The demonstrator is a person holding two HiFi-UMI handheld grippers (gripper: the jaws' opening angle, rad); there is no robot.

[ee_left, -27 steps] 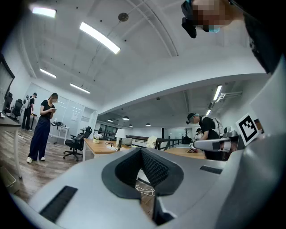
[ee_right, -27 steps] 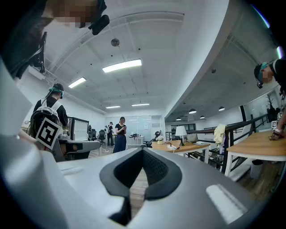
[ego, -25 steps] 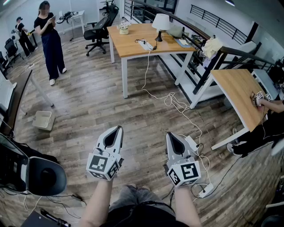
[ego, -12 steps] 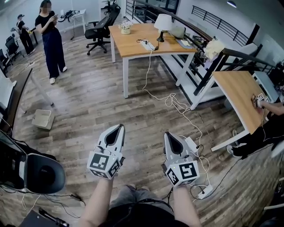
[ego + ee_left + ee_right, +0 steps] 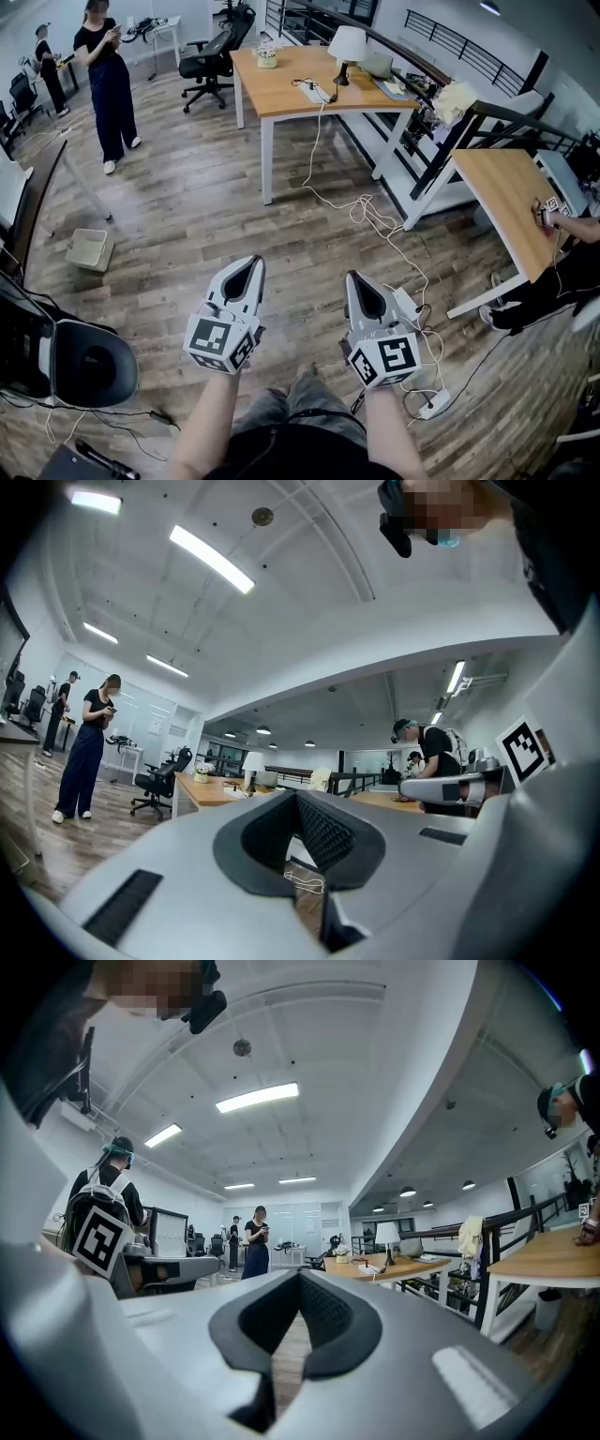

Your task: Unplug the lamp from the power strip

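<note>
The white-shaded lamp (image 5: 346,44) stands on the far wooden table (image 5: 281,98), with the white power strip (image 5: 313,93) lying just left of it. A white cable (image 5: 315,150) drops from the strip to the floor. Both grippers are held low in front of me, far from the table. My left gripper (image 5: 251,266) is shut with nothing in it, and so is my right gripper (image 5: 354,280). The lamp (image 5: 253,762) shows small and distant over the jaws in the left gripper view; the right gripper view has the lamp (image 5: 386,1234) too.
A person (image 5: 105,80) stands at the far left near an office chair (image 5: 210,58). A second wooden table (image 5: 506,192) is at the right. Loose cables and floor power strips (image 5: 407,302) lie by my right gripper. A black chair (image 5: 84,364) is at lower left.
Both grippers have edged slightly forward toward the table, still shut. A leg of the person holding them now shows at the bottom of the head view.
</note>
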